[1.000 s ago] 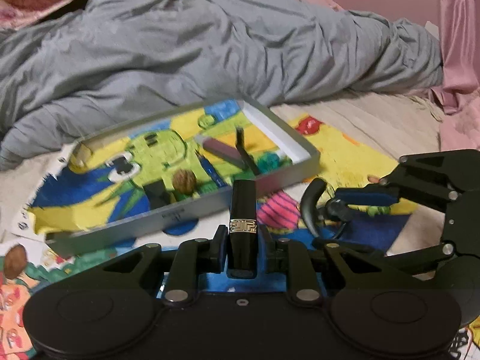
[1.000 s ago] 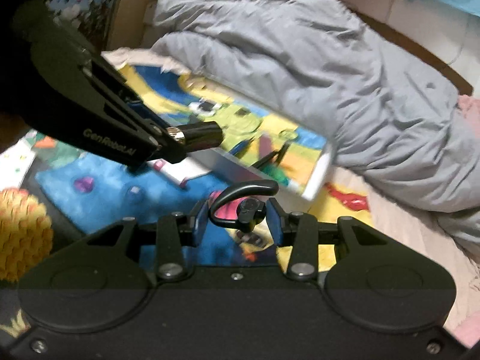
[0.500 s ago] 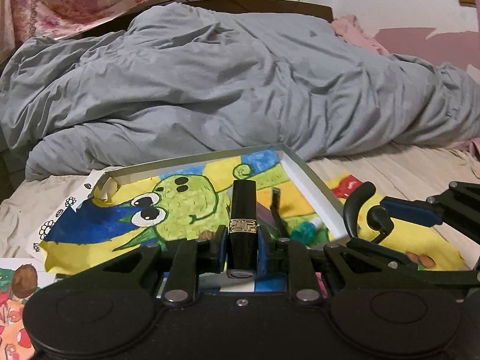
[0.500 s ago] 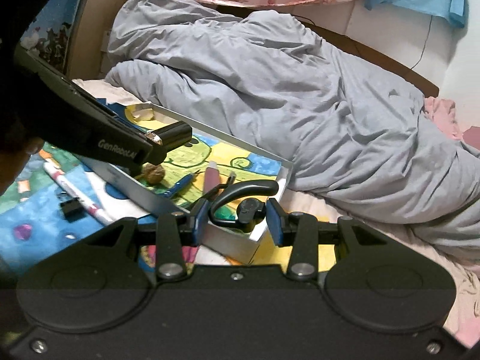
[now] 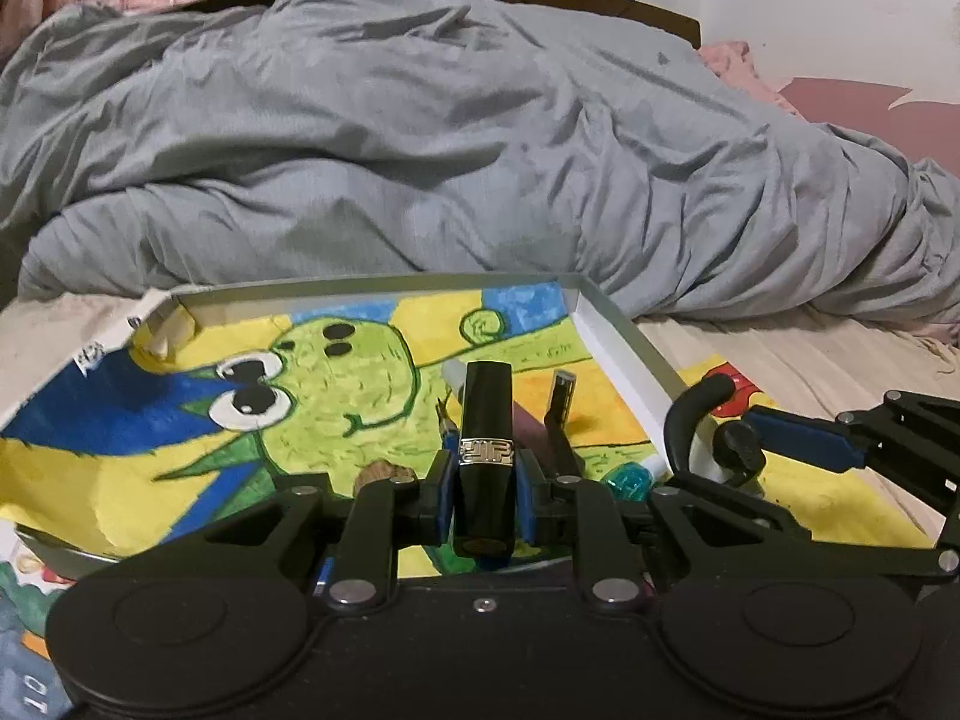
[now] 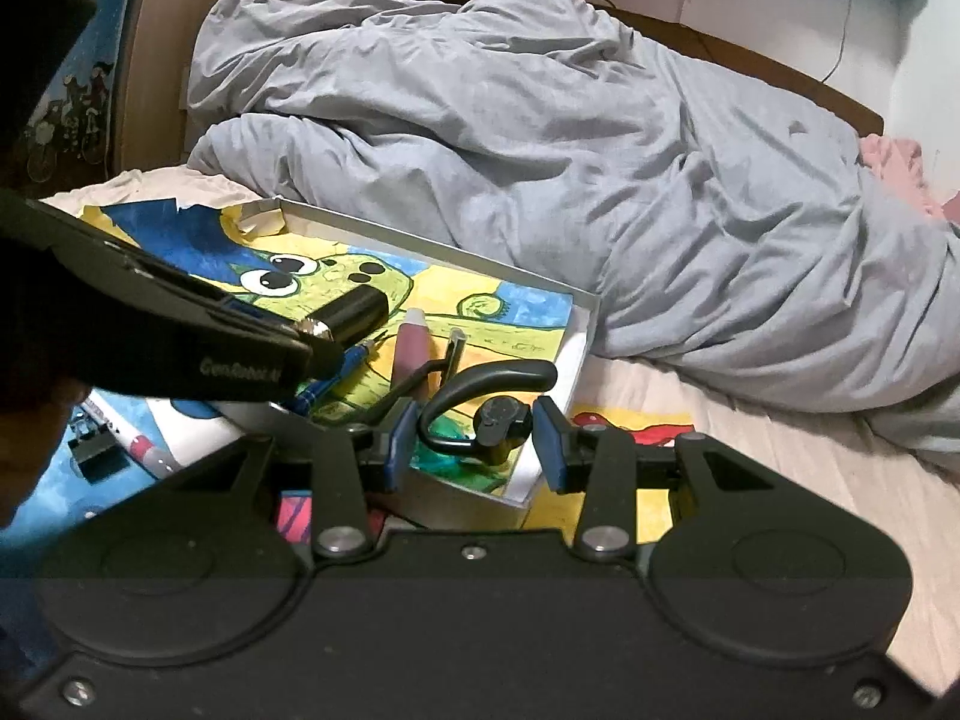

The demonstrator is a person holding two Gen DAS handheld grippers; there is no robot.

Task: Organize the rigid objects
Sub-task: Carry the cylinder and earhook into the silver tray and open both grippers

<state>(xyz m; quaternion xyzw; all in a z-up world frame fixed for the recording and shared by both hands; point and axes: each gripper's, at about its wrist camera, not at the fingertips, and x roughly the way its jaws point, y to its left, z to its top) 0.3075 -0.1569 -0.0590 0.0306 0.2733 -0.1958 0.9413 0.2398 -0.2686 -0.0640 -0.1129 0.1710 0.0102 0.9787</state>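
Observation:
My left gripper is shut on a black lipstick tube with a gold band, held over the near part of a shallow grey tray lined with a frog drawing. The tube also shows in the right wrist view. My right gripper has its jaws spread apart around a black ear-hook earpiece over the tray's right end; the pads no longer press on it. In the tray lie a pink tube, a blue pen, a black clip and a walnut.
A crumpled grey duvet fills the bed behind the tray. Colourful drawings lie under and around the tray. A marker and a black binder clip lie on the paper at the left.
Both grippers moved forward over the tray with their objects. The right gripper's jaws have opened wider around the earpiece; the left stays shut on the lipstick.

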